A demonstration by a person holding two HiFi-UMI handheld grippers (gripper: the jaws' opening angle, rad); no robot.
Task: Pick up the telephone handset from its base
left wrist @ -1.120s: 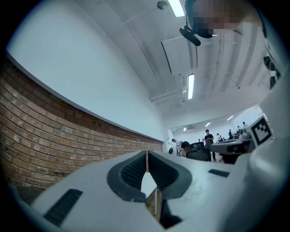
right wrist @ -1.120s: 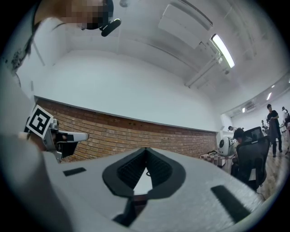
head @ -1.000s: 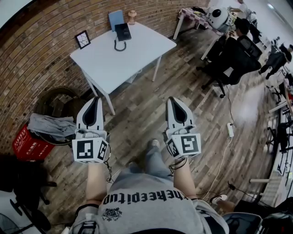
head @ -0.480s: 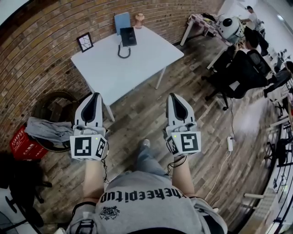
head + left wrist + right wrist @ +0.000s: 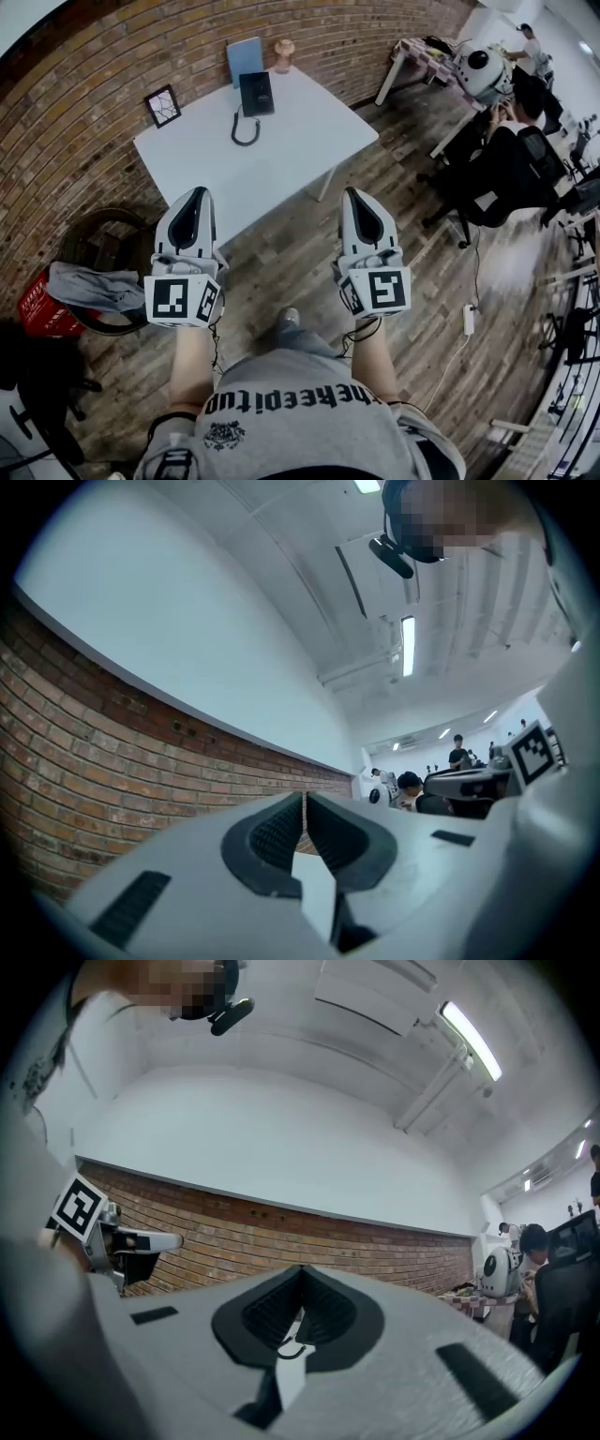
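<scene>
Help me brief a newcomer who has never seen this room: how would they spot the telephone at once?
Find the white table standing by the brick wall. The telephone lies near its far edge, just in front of a blue board. Unlike the framed picture and the pot nearby, it is flat and black, trailing a curled cord.

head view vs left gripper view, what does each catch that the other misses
Only the head view: the black desk telephone, the small black-framed picture, the wooden plank floor. Only the left gripper view: the long ceiling light, the white upper wall. Both: the red brick wall, the left gripper, tongs shut.
</scene>
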